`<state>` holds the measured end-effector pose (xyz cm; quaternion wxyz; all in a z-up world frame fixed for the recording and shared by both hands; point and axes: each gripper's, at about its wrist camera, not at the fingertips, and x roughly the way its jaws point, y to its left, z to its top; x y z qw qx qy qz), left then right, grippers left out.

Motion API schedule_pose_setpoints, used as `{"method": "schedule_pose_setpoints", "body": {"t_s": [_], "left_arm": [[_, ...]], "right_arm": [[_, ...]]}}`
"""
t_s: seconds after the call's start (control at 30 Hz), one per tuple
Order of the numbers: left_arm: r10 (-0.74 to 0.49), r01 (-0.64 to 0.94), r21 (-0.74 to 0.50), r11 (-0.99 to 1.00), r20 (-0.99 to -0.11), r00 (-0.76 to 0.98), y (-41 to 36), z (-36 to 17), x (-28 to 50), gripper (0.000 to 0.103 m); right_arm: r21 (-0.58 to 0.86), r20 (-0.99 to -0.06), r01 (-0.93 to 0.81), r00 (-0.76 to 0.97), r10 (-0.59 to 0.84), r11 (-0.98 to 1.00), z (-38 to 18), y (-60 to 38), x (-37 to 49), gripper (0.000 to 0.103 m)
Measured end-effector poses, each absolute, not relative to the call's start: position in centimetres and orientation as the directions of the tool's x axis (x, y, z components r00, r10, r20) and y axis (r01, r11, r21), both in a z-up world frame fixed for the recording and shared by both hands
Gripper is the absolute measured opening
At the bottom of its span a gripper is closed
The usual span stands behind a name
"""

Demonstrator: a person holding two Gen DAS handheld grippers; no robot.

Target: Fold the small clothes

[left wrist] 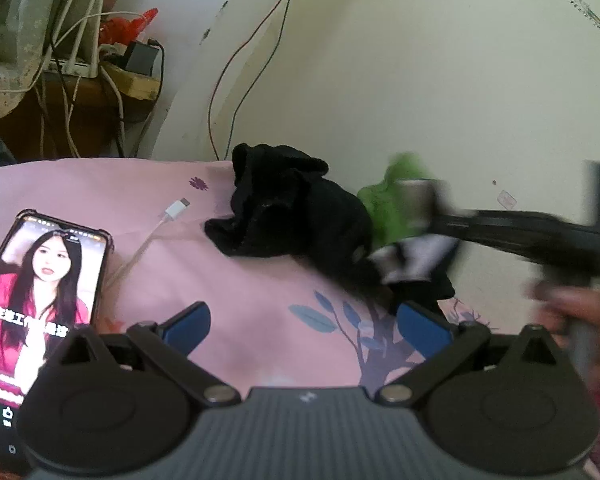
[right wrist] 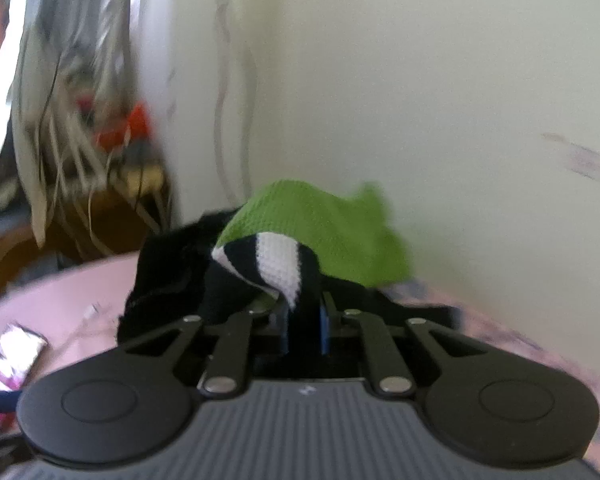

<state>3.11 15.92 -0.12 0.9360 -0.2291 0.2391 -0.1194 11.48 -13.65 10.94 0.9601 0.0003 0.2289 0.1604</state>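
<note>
Pink sheet [left wrist: 260, 280] under left gripper [left wrist: 304, 326], jaws spread, holding nothing; black clothes [left wrist: 292, 212] heaped ahead, phone [left wrist: 40, 300] and cable [left wrist: 156, 228] left.
Right view: right gripper [right wrist: 304, 330] pinching green sock [right wrist: 300, 232] by black-white end, lifted over black clothes [right wrist: 168, 272].

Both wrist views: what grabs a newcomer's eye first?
In the right wrist view, the right gripper is shut on a green sock with a black-and-white striped end, filling the centre. In the left wrist view, a lit phone playing a video lies at lower left on the pink sheet, a white cable beside it. The black clothes heap sits mid-frame, ahead of the open left gripper.
</note>
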Motion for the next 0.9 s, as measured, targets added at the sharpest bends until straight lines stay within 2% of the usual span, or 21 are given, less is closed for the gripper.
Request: {"method": "schedule_pose_setpoints", "body": {"t_s": [0.13, 0.27, 0.43, 0.6, 0.63, 0.67, 0.7, 0.77, 0.9], "left_arm": [[-0.359, 0.153, -0.485, 0.861, -0.368, 0.858, 15.7, 0.1, 2.8, 0.103], [-0.461, 0.263, -0.515, 0.816, -0.304, 0.834, 15.9, 0.5, 2.0, 0.103], [-0.593, 0.391, -0.545, 0.742, -0.262, 0.761, 15.6, 2.7, -0.8, 0.103], [-0.695, 0.527, -0.518, 0.674, -0.203, 0.690, 14.1, 6.7, -3.8, 0.103], [-0.698, 0.545, -0.493, 0.678, -0.197, 0.689, 13.8, 7.3, -4.5, 0.103], [-0.692, 0.558, -0.458, 0.692, -0.198, 0.694, 13.2, 7.8, -5.2, 0.103], [-0.679, 0.565, -0.415, 0.713, -0.207, 0.704, 12.7, 8.1, -5.8, 0.103], [-0.651, 0.570, -0.329, 0.753, -0.248, 0.717, 11.5, 8.2, -6.8, 0.103], [-0.645, 0.599, -0.245, 0.763, -0.351, 0.679, 7.9, 7.0, -6.8, 0.103]], "right_arm": [[0.259, -0.394, -0.261, 0.851, 0.348, 0.930, 13.6, -20.7, 5.4, 0.002], [0.292, -0.332, -0.261, 0.875, 0.353, 0.920, 16.0, -24.0, -2.9, 0.001], [0.293, -0.380, -0.374, 0.799, 0.466, 0.880, 14.7, -23.0, -9.9, 0.001], [0.267, -0.432, -0.522, 0.686, 0.585, 0.810, 8.9, -17.2, -12.6, 0.002], [0.306, -0.440, -0.532, 0.656, 0.613, 0.790, 7.6, -16.2, -12.4, 0.007], [0.352, -0.457, -0.546, 0.608, 0.649, 0.760, 6.1, -15.5, -12.2, 0.019], [0.388, -0.472, -0.557, 0.564, 0.678, 0.734, 5.0, -15.2, -12.0, 0.026], [0.448, -0.503, -0.528, 0.518, 0.691, 0.722, 3.4, -15.7, -11.4, 0.059], [0.543, -0.420, -0.424, 0.610, 0.671, 0.725, 3.5, -21.7, -11.9, 0.057]]}}
